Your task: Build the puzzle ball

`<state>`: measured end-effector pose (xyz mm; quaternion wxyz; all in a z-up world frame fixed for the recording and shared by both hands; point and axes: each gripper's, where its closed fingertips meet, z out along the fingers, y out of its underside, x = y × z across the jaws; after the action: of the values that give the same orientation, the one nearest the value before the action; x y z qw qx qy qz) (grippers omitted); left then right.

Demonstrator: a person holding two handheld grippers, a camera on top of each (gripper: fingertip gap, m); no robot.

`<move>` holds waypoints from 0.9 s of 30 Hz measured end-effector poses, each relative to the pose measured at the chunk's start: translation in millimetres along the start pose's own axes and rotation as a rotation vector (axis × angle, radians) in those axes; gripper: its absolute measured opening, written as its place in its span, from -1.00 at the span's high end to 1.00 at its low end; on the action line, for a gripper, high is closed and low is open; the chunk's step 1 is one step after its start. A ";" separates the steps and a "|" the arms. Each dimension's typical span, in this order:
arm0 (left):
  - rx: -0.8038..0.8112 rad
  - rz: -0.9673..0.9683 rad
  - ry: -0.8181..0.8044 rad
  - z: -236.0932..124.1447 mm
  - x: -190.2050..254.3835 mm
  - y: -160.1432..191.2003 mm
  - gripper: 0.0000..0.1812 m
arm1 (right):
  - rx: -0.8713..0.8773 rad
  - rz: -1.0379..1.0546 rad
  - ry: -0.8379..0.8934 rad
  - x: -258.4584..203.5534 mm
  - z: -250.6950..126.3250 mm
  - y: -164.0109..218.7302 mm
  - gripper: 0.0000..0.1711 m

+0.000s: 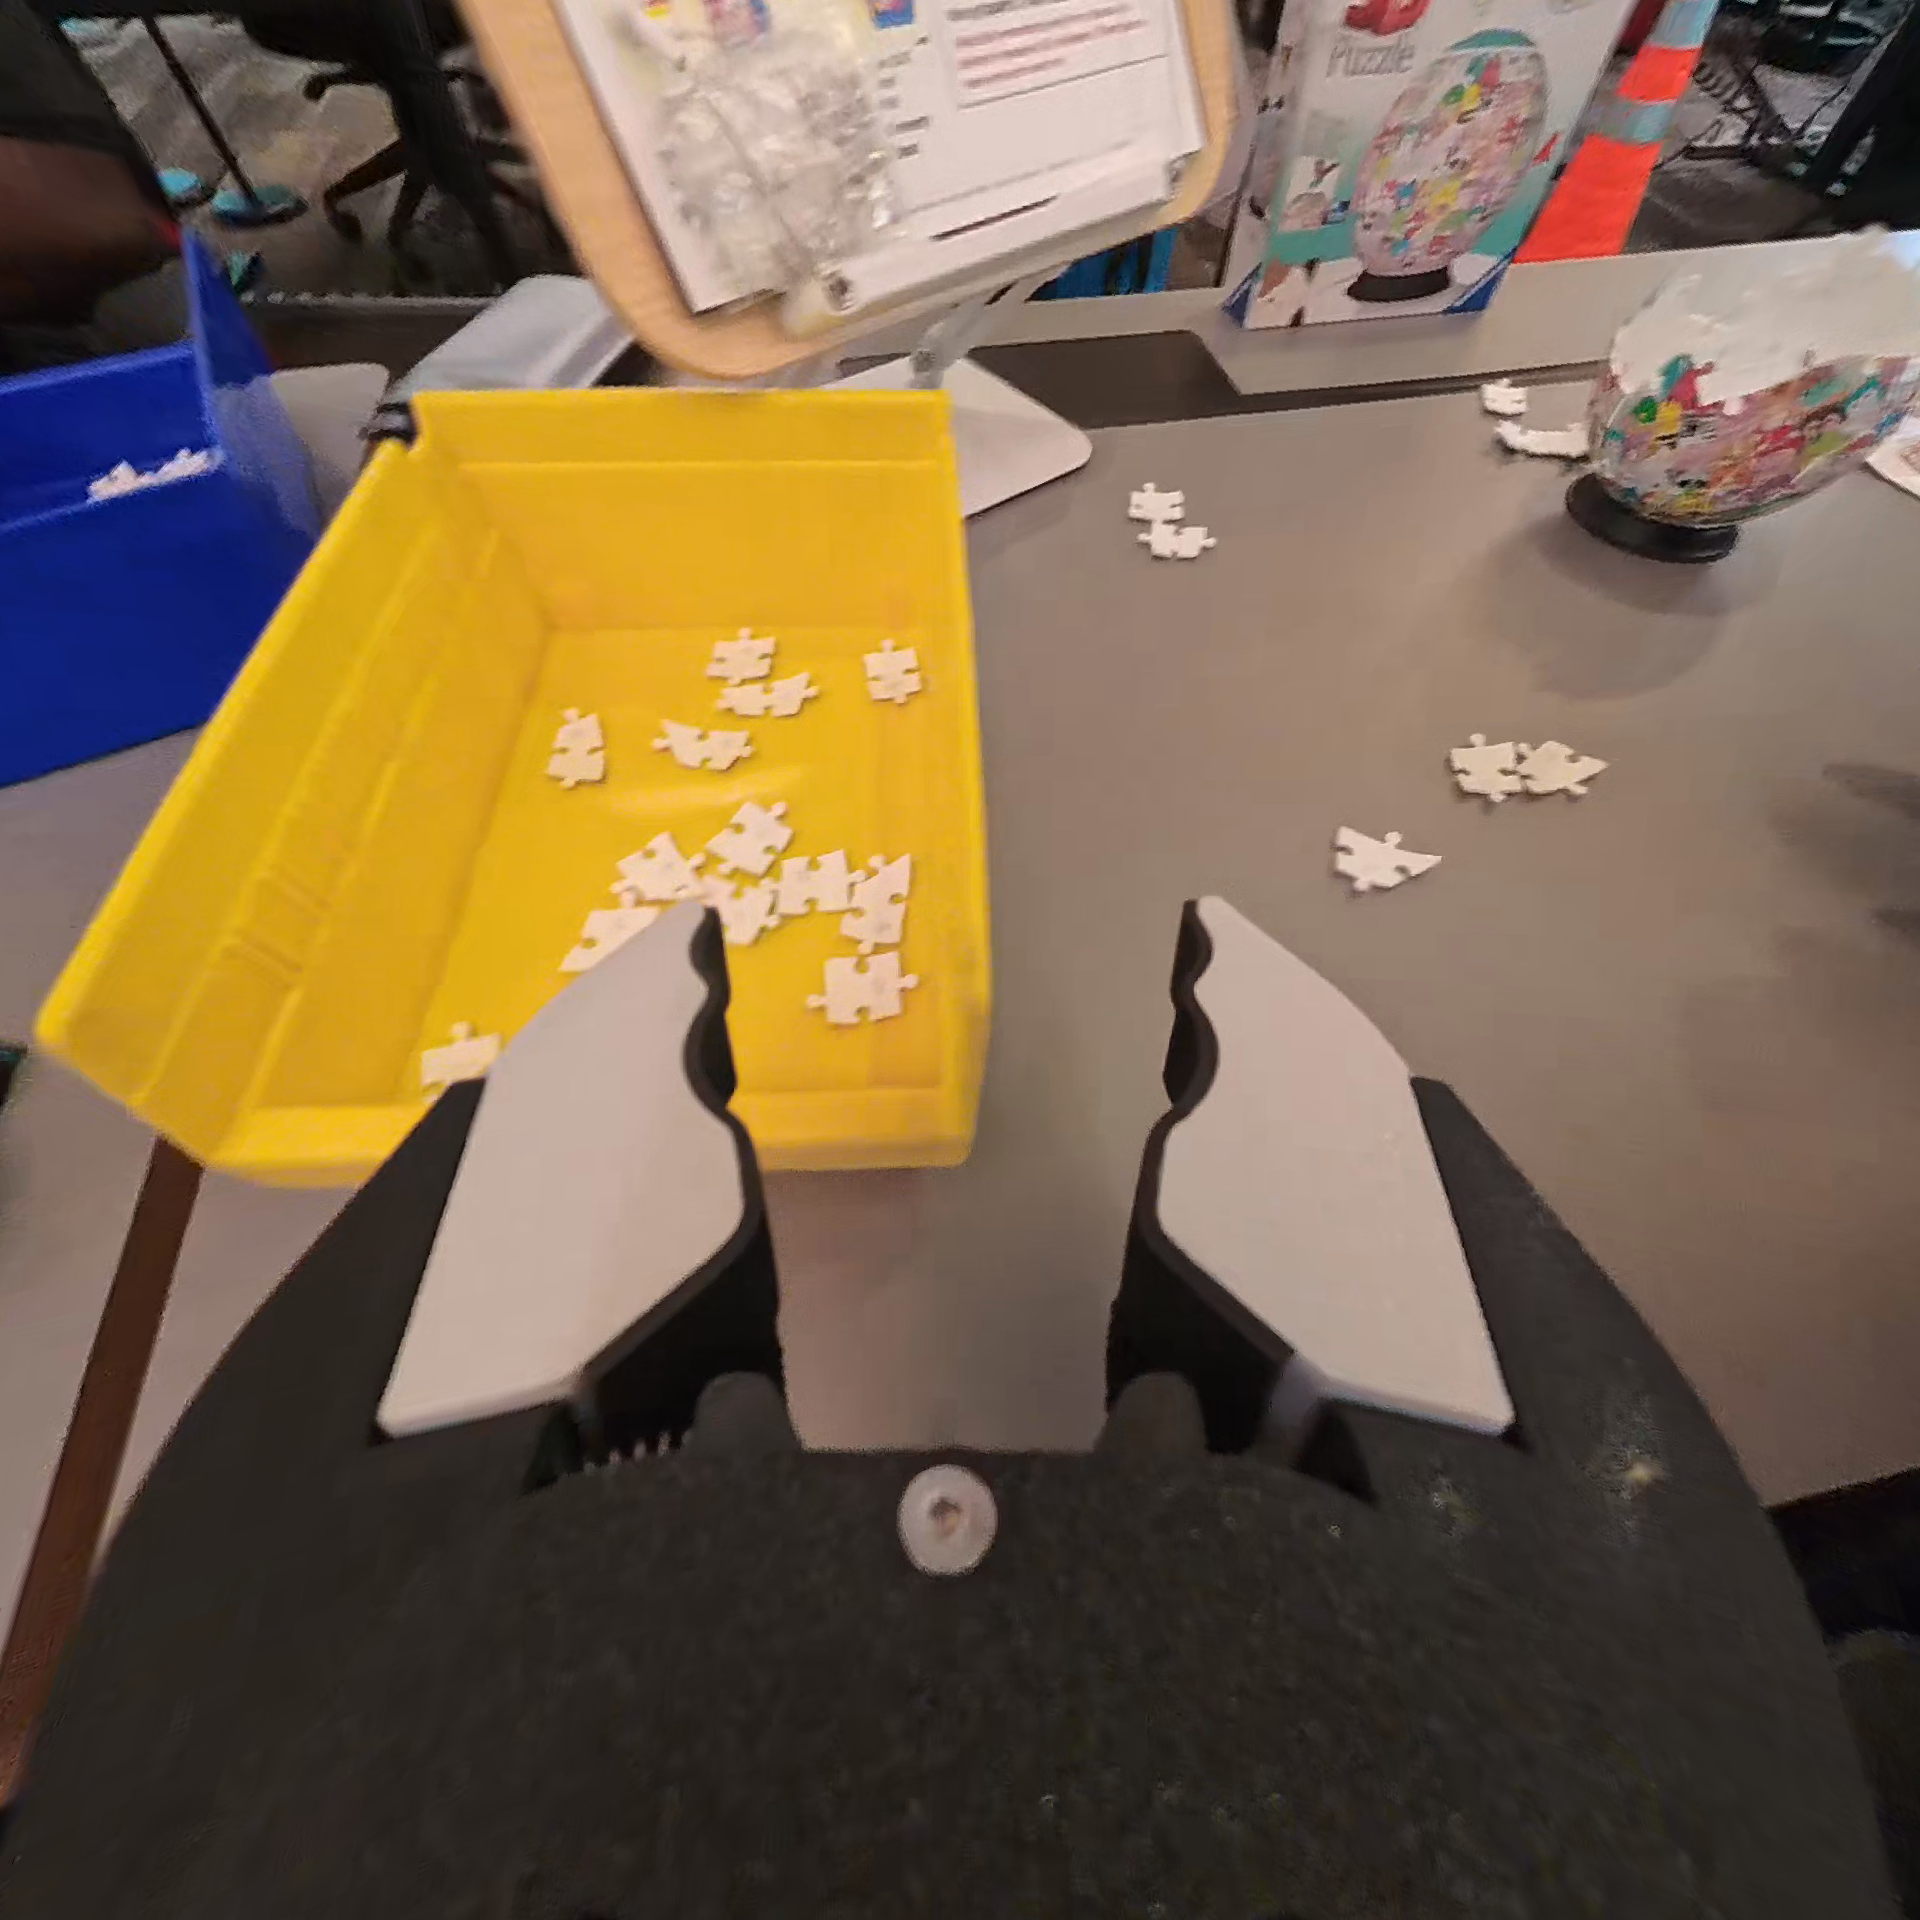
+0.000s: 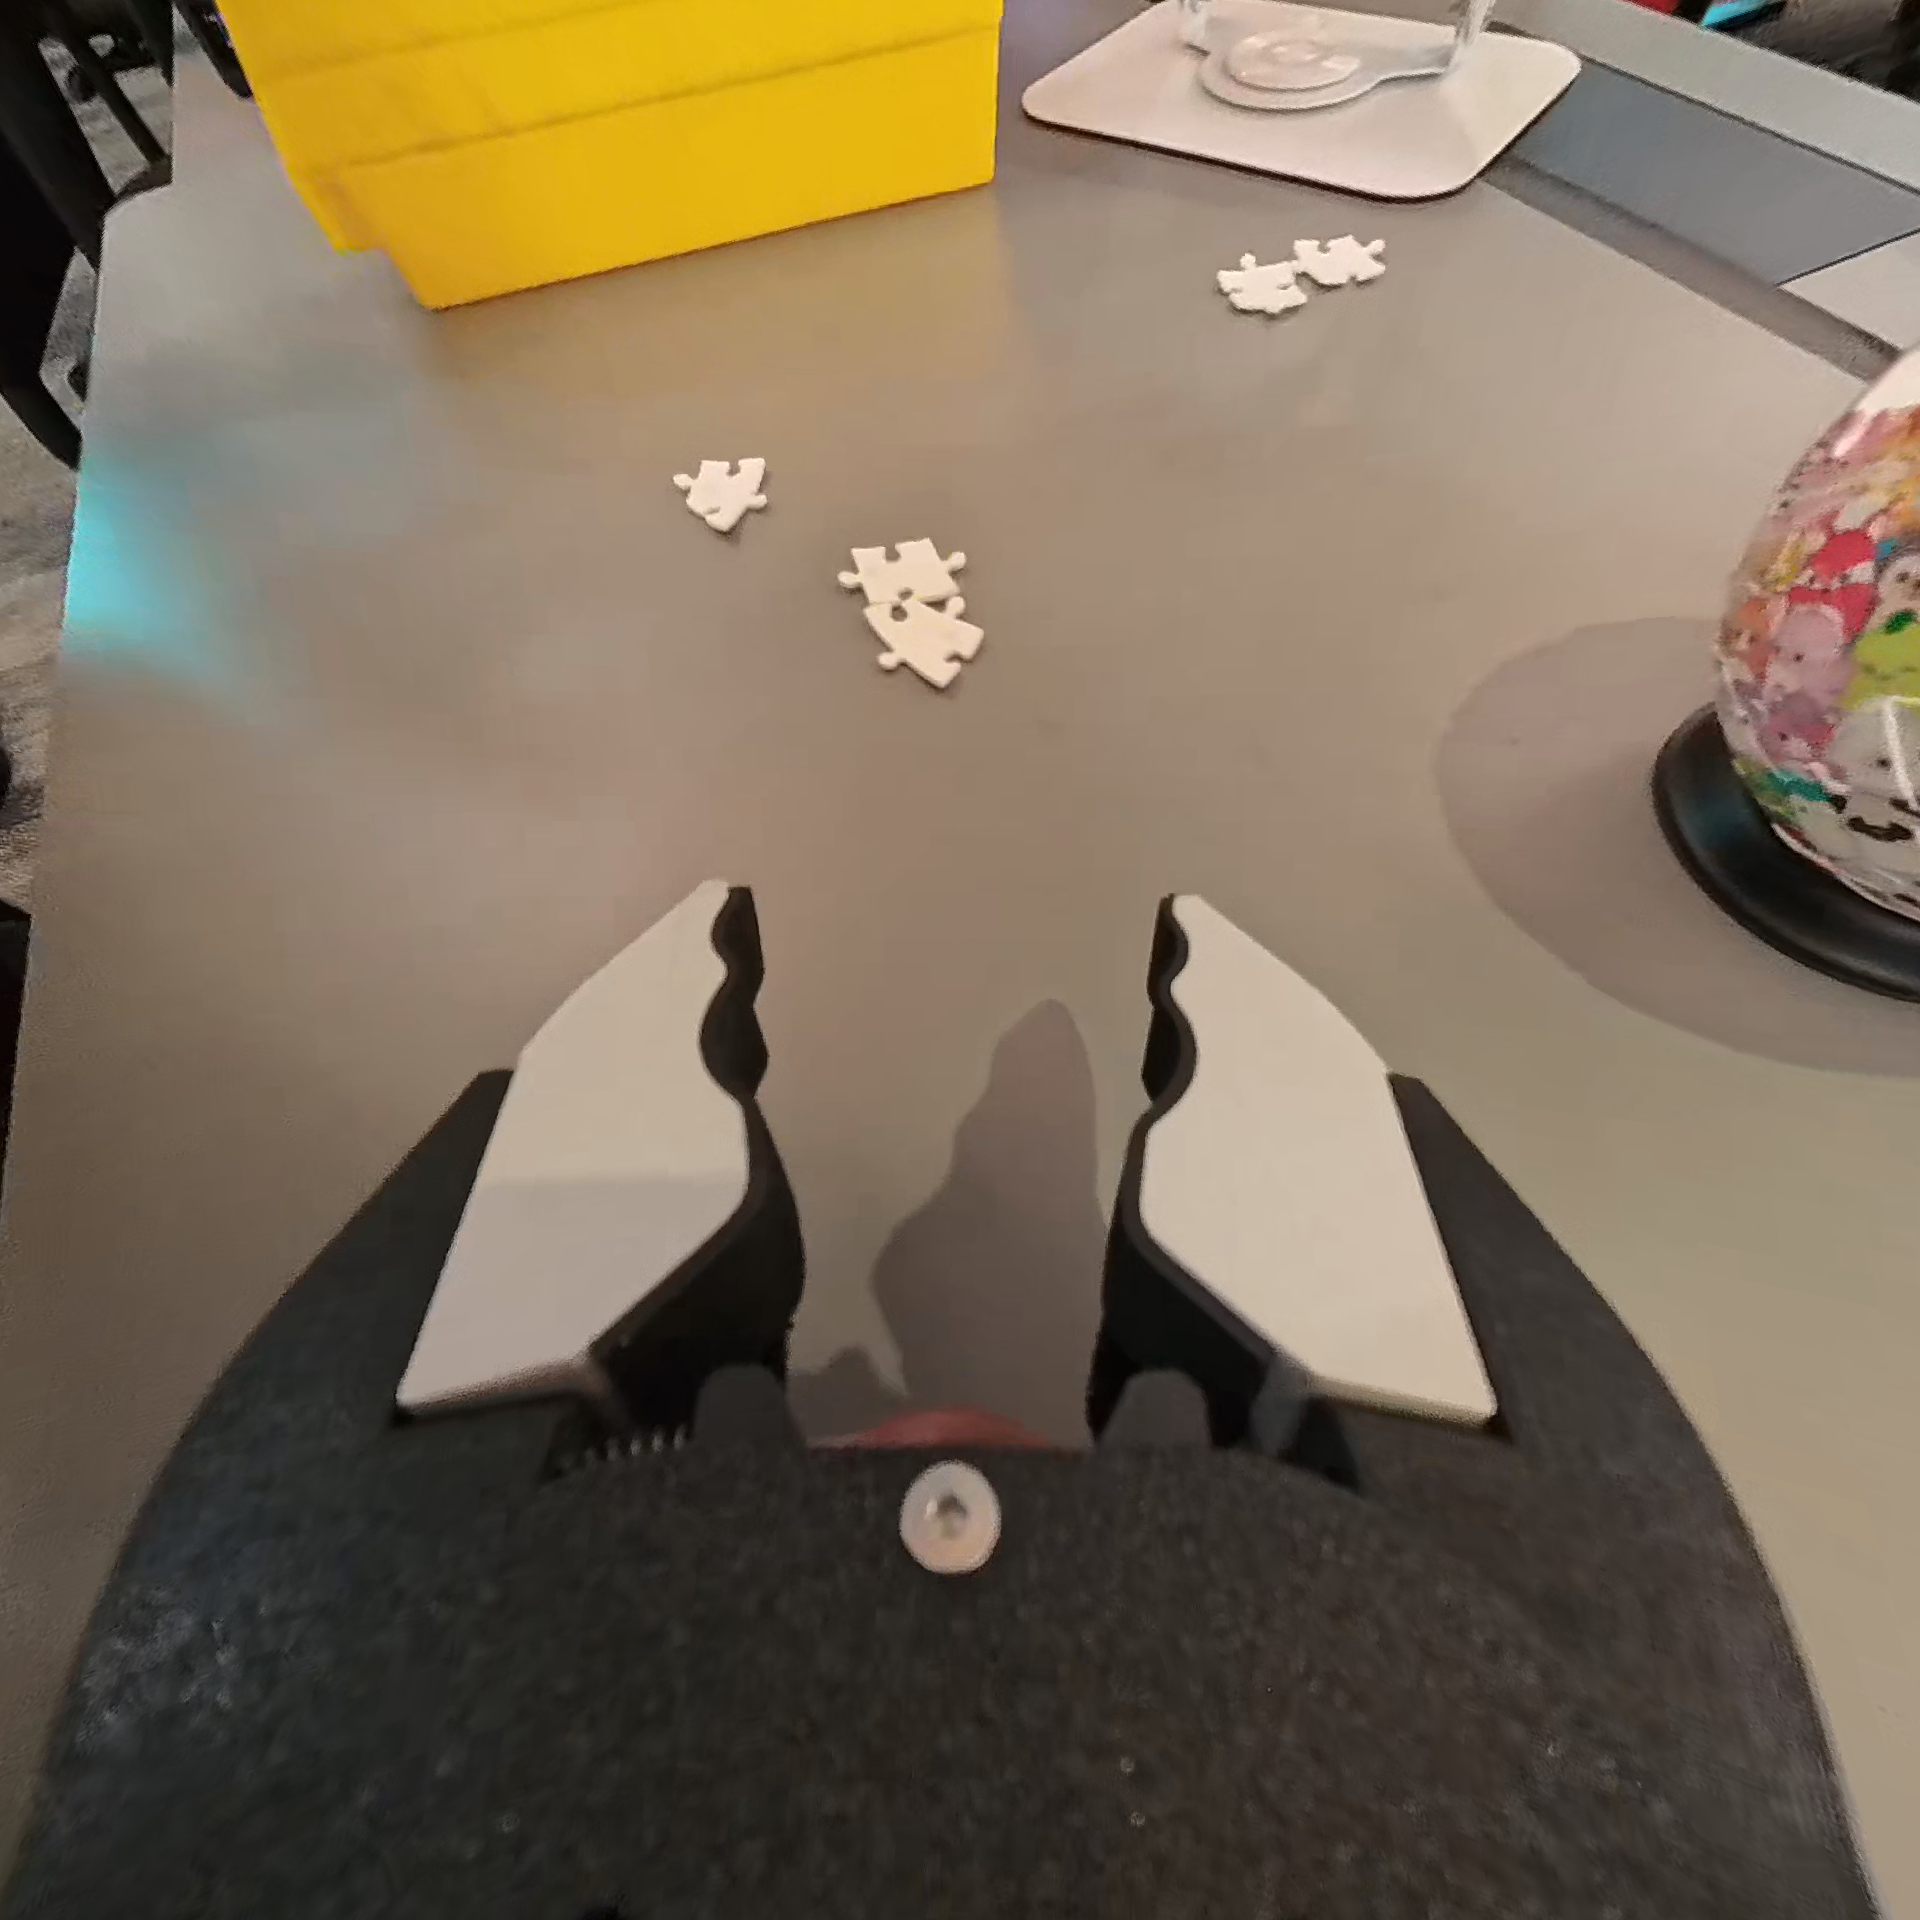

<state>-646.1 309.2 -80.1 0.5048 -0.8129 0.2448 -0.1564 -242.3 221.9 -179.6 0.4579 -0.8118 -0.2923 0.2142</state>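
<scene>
White and thin, lying flat on the grey bench (image 2: 416, 727): loose pieces — a touching pair (image 2: 914, 613) and a single piece (image 2: 722, 491) ahead of the right gripper (image 2: 951, 904), more near the bench's far edge (image 2: 1299, 272). Risking a failed pick here: pressing flat plastic against a smooth top, skidding a piece aside instead of lifting it, or dragging its joined neighbour along. Risking, too, a knock to the half-built puzzle ball (image 1: 1756, 416), sitting on its black ring stand (image 2: 1766, 883) toward the bench's right edge, shell open at the top and probably easy to dent, though blurring there hides the seam. Hovering low over the bench's near middle, right gripper tilting forward and down, jaws spread wide, gripping nothing. Hanging higher by the near right corner of the yellow bin (image 1: 312, 883), left gripper (image 1: 945, 914) likewise gaping and empty, aiming along the bin's right wall with many bin pieces (image 1: 821, 883) lying just beyond its left finger; clipping that wall, and shoving the bin toward the left edge, being the hazard.
</scene>
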 end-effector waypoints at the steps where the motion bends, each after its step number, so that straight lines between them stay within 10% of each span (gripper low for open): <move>1: -0.004 -0.015 -0.007 -2.3 -8.0 1.7 0.09 | -0.004 -0.006 0.000 -1.8 0.5 -0.2 0.17; 14: -0.168 0.047 -0.121 -3.7 -73.7 40.6 0.14 | -0.051 0.015 -0.002 -9.3 15.9 -0.2 0.19; 27: -0.475 0.188 0.103 85.9 -105.1 43.9 0.34 | -0.130 0.006 -0.018 -12.3 32.5 4.6 0.18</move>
<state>-700.9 415.3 -158.1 0.2988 -0.8734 0.3743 -0.0880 -270.1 231.9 -198.5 0.4008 -0.8387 -0.3073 0.2036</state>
